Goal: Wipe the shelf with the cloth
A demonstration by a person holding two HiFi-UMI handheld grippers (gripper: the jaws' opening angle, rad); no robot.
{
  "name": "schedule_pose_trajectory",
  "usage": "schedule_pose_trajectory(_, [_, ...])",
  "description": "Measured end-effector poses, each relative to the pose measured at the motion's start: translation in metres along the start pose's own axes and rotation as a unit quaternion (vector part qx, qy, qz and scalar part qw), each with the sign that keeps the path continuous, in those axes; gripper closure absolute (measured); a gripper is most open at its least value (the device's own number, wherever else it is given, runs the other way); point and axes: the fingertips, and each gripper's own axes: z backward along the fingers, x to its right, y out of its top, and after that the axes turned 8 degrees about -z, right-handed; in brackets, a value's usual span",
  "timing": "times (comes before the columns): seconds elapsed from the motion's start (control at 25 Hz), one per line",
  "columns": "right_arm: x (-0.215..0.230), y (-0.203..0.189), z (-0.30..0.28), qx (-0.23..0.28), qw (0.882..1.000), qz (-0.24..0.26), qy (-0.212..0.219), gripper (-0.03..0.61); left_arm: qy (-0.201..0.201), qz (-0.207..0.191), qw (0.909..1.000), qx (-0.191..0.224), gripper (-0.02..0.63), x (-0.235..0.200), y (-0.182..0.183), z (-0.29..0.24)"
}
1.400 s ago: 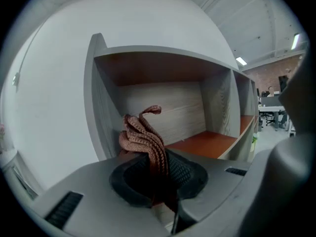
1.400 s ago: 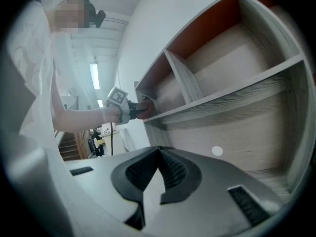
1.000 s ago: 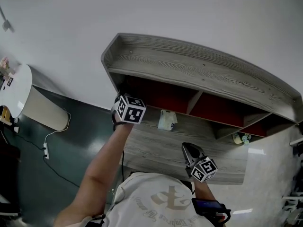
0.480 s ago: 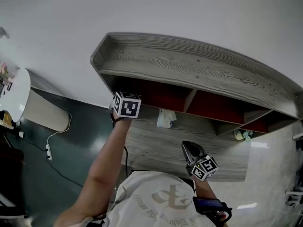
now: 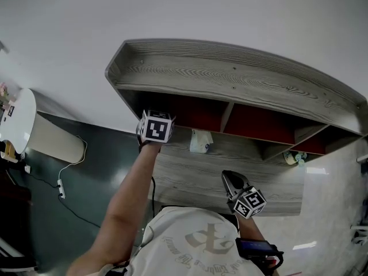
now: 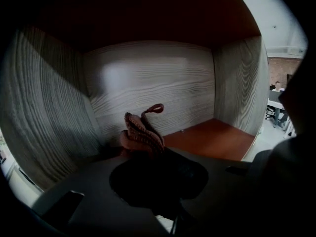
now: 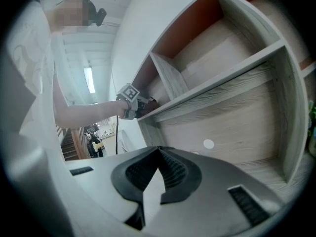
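L gripper (image 6: 146,151) w/ cloth (image 6: 142,131), in shelf (image 5: 230,76)

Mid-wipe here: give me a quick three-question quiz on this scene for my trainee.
1. True or false: the left gripper holds the cloth inside the left end compartment of the shelf.
2. Pick one. The right gripper is: A) shut on a bottle; B) shut with nothing in it, held away from the shelf; C) wide open inside a compartment.
3. Fill in: the compartment panel beside the cloth is ___, not grey wood grain.

Key: 1 true; 2 B; 3 reddish-brown.
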Motion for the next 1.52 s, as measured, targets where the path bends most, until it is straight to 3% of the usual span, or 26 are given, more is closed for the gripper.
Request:
schedule_pose_trajectory(0.64, [0.004,-0.003,0.006,0.009,1.0,-0.009,-0.015,0.574,-0.07,-0.021,0.9972,-0.016,0.551,0.04,0.017,-0.003])
schedule_pose_trajectory(0.92, [0.007,-0.001,0.007,0.014,1.0,-0.009,-0.022,0.574,-0.139,-0.027,0.9897,-0.02,0.551,0.078,0.034,-0.008])
schedule_pose_trajectory(1.52, [0.013,-0.002,0.026,0.029,0.998,-0.016,-0.049,0.574,-0.212,-0.071,0.9746,-0.014,0.55,0.15,0.061,-0.013])
